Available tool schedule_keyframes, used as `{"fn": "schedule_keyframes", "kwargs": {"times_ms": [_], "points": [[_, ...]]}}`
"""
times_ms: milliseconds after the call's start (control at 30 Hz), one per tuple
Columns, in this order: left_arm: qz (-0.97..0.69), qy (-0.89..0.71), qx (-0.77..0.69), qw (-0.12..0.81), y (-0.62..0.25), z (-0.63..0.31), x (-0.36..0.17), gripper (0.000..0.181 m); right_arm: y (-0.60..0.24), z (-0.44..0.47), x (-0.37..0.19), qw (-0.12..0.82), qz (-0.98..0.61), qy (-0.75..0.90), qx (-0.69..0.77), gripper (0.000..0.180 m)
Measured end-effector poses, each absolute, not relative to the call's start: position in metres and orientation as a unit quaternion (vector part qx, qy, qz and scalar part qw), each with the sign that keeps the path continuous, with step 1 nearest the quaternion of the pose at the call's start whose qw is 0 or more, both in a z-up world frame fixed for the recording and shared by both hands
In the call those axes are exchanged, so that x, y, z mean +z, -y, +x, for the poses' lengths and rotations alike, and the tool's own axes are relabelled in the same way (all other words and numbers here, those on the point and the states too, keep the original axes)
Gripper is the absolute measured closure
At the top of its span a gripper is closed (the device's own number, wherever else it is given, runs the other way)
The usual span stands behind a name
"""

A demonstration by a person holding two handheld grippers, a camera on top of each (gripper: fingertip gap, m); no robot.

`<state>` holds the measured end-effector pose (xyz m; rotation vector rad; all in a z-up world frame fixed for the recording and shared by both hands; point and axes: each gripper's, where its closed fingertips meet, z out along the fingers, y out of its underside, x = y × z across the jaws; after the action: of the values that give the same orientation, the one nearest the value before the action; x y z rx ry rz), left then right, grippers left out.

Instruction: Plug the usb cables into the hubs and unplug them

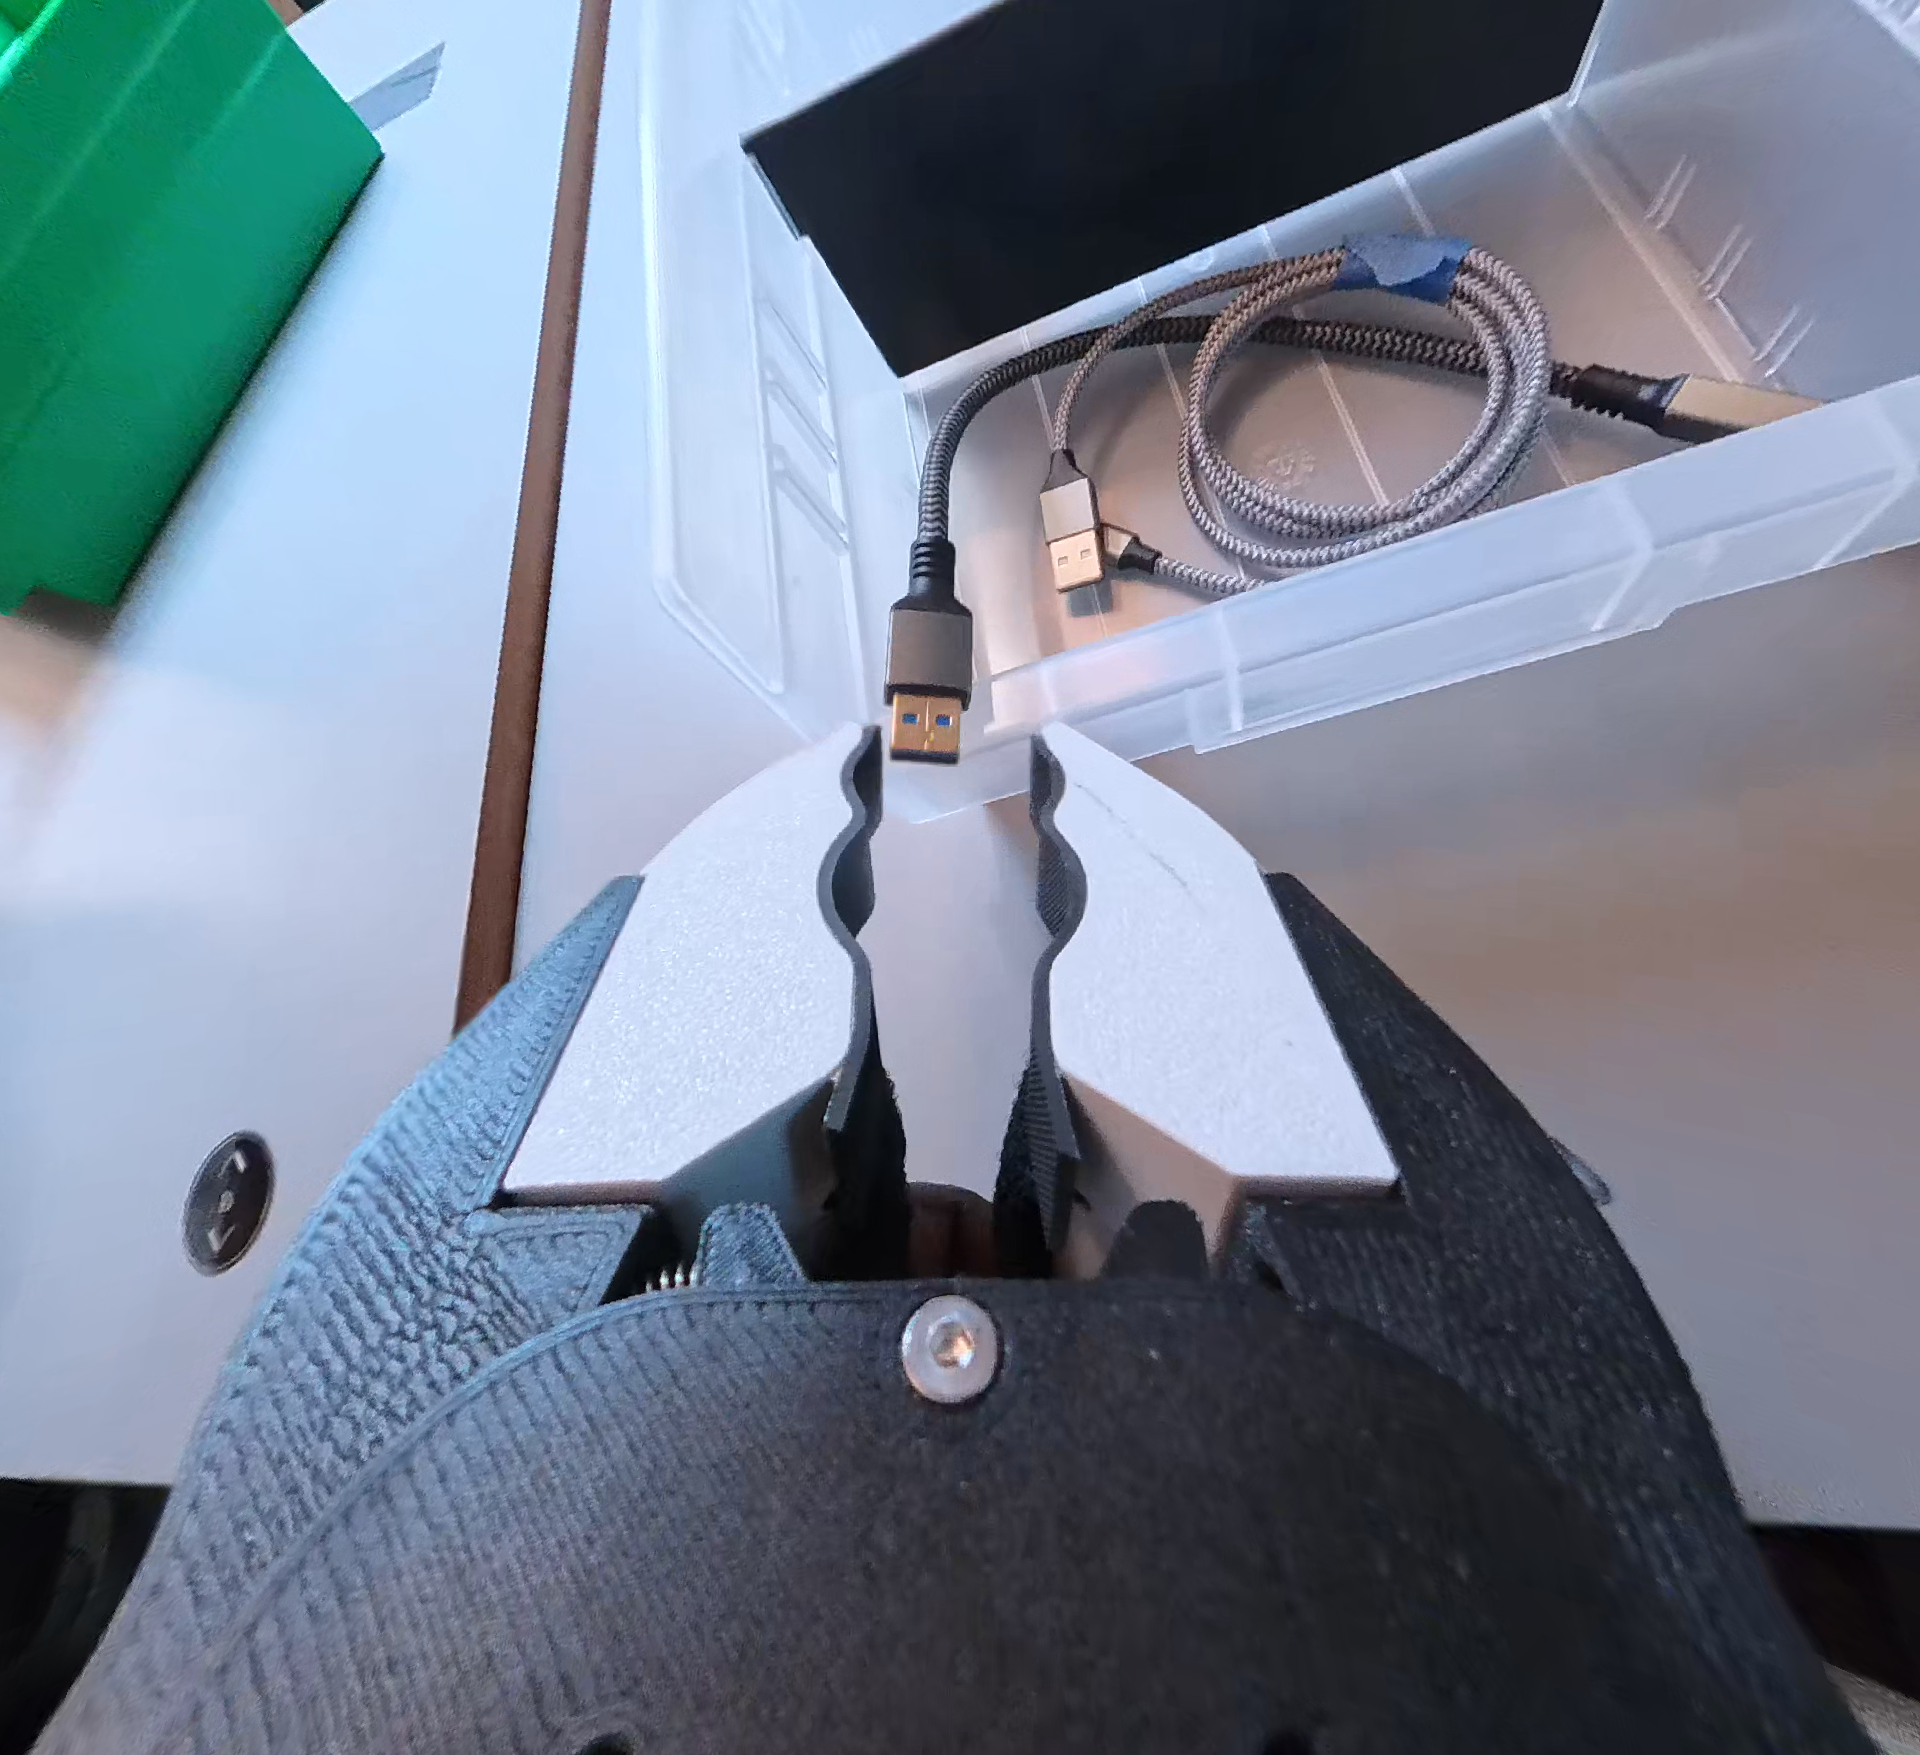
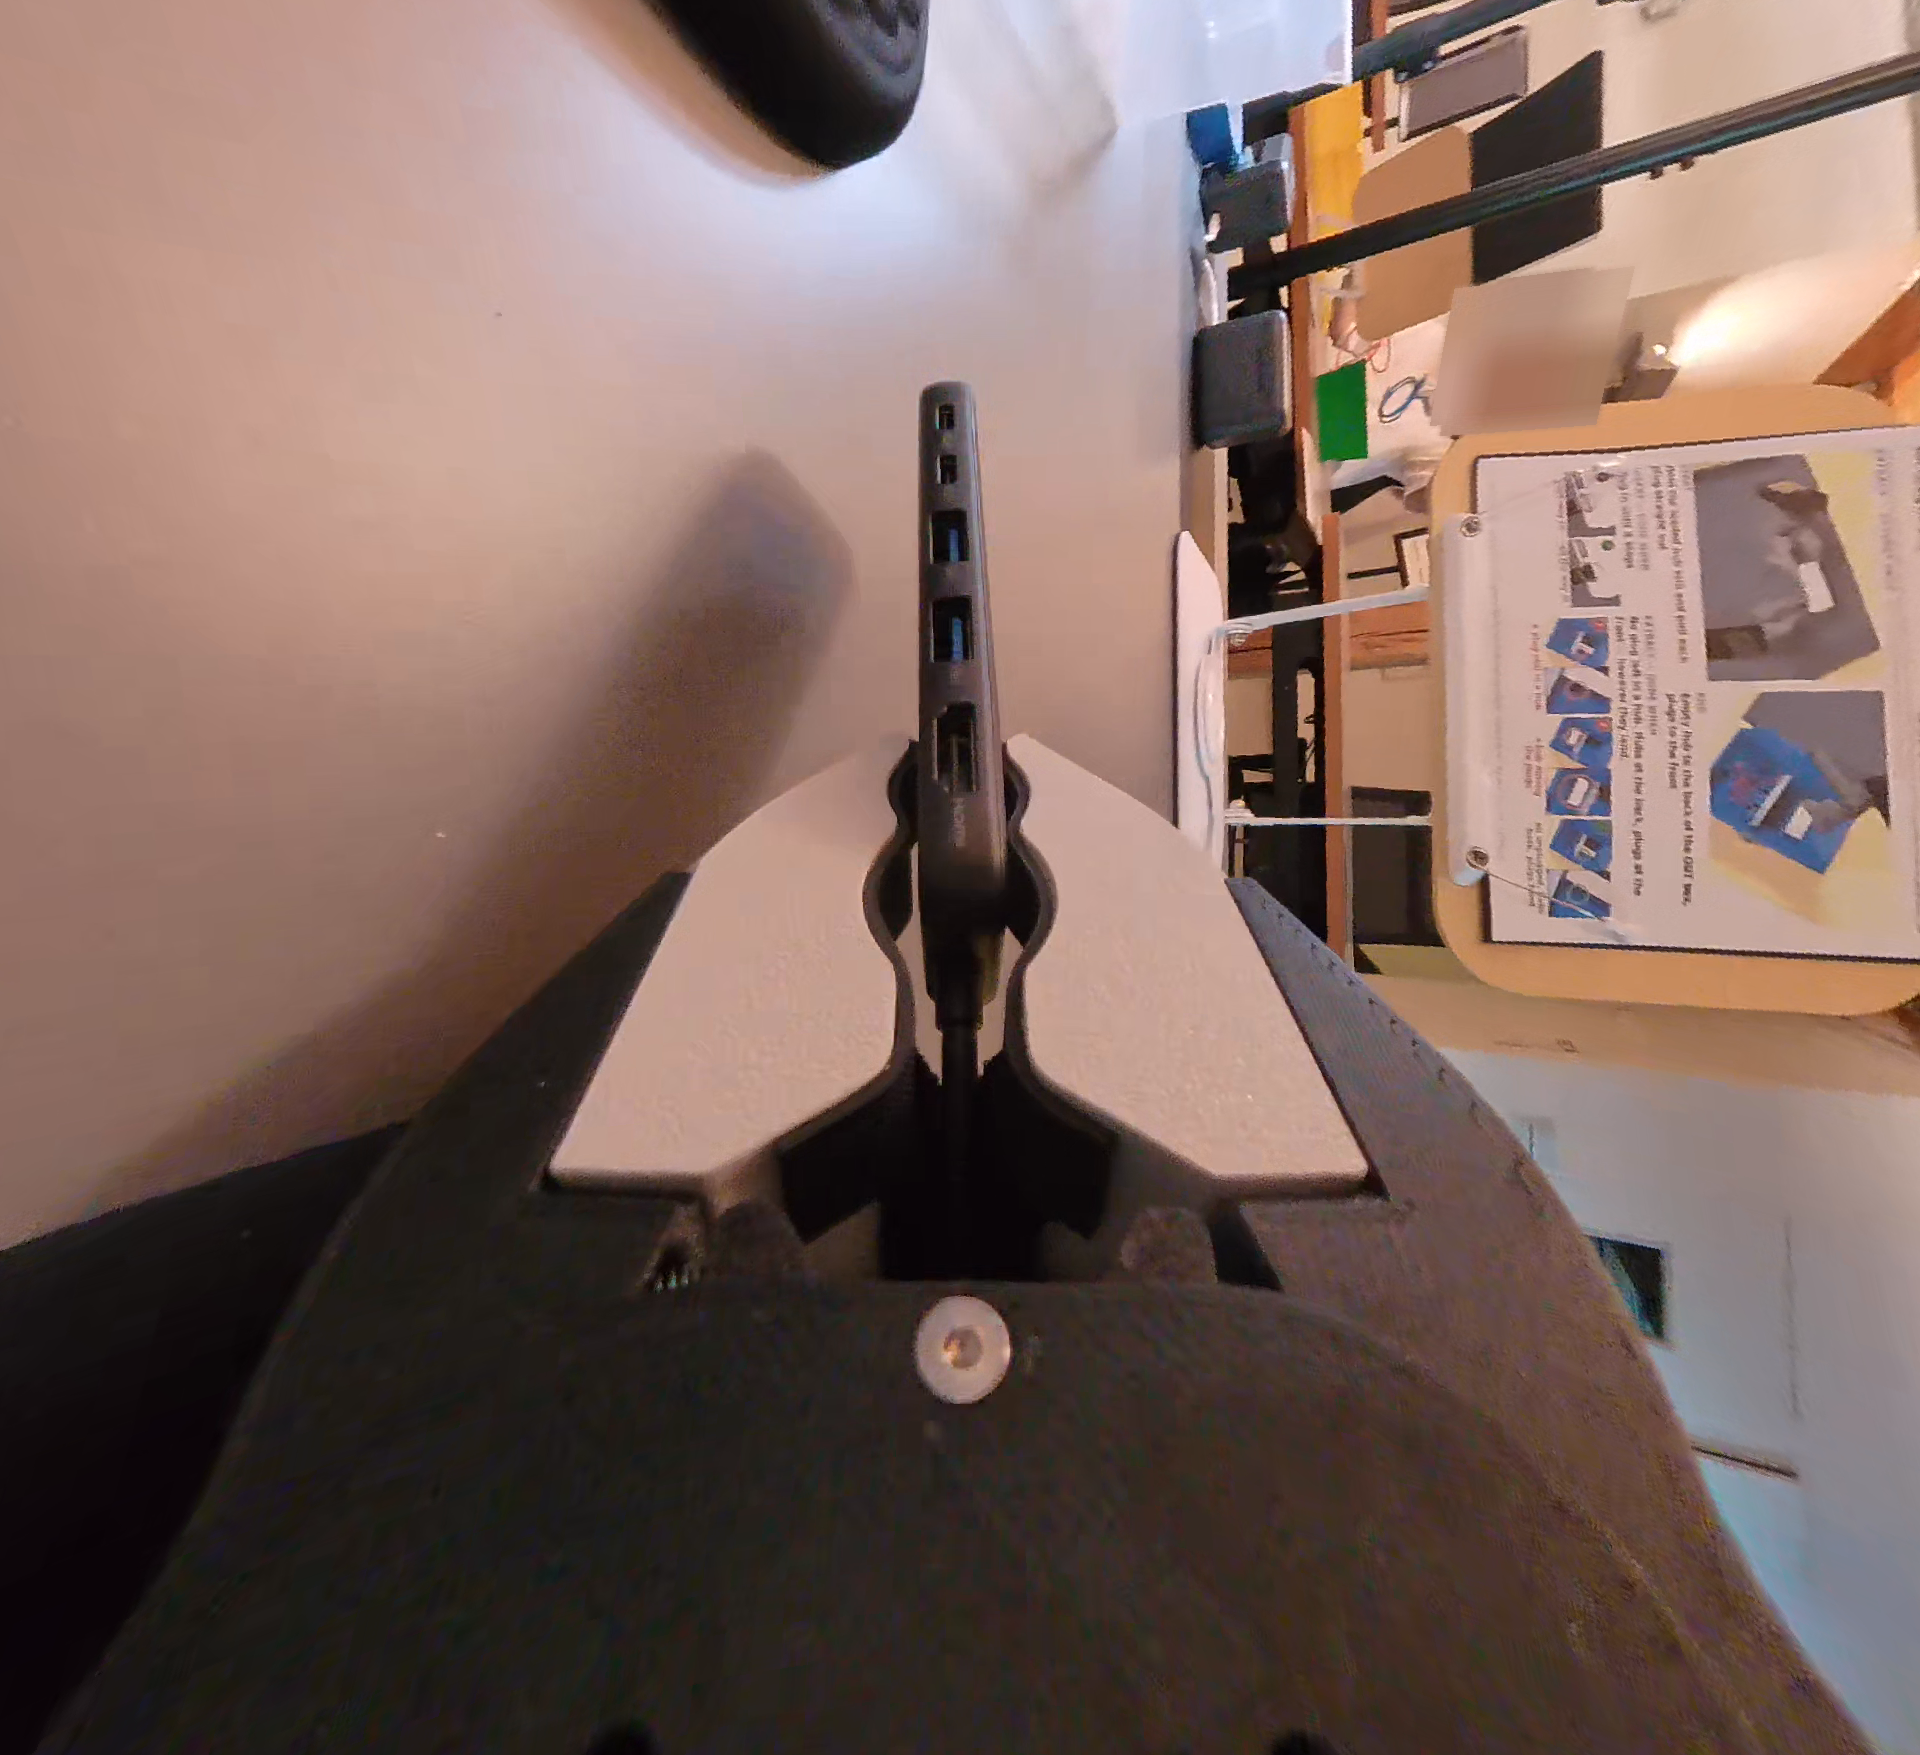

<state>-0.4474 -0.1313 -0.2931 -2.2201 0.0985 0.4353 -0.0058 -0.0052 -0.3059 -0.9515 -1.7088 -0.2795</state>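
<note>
So the key thing here is where the USB plug (image 1: 928, 695) sits relative to the left gripper (image 1: 951, 755): it's right at the fingertips, hanging out over the corner of the clear plastic bin (image 1: 1351, 635), gold tip pointing back toward the camera. Its long axis runs pretty much in line with the fingers, slightly off toward the left finger (image 1: 862, 770). The braided cable (image 1: 940, 469) arcs back into the bin, where more grey cables (image 1: 1351, 458) lie coiled with blue tape (image 1: 1403, 261) around them.

The left fingers are spread a moderate amount and holding nothing. The plug tip looks like it's just inside the gap near the left pad, but I can't really tell if it's touching or only overlapping in this view.

The right gripper (image 2: 956, 749) is clamped on the dark hub (image 2: 956, 666), pinching its cable end, with the port row facing the camera and the hub sticking straight out above the pale table (image 2: 416, 355). So the left side is clearly the one closer to the plug.
</note>
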Motion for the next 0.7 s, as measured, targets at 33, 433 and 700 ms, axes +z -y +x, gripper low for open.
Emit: {"fn": "schedule_keyframes", "kwargs": {"times_ms": [33,433,700], "points": [[-0.885,-0.036,0.173,0.431,0.130,-0.448,-0.293,0.152,0.006,-0.006,-0.307,0.548,-0.403,0.724,-0.114,0.167],[-0.845,-0.038,0.169,0.505,0.123,-0.441,-0.264,0.168,0.039,-0.012,-0.324,0.494,-0.425,0.757,0.053,0.132],[-0.648,-0.045,0.240,0.721,0.109,-0.407,-0.153,0.168,0.044,-0.010,-0.307,0.519,-0.434,0.730,0.103,0.119]]}}
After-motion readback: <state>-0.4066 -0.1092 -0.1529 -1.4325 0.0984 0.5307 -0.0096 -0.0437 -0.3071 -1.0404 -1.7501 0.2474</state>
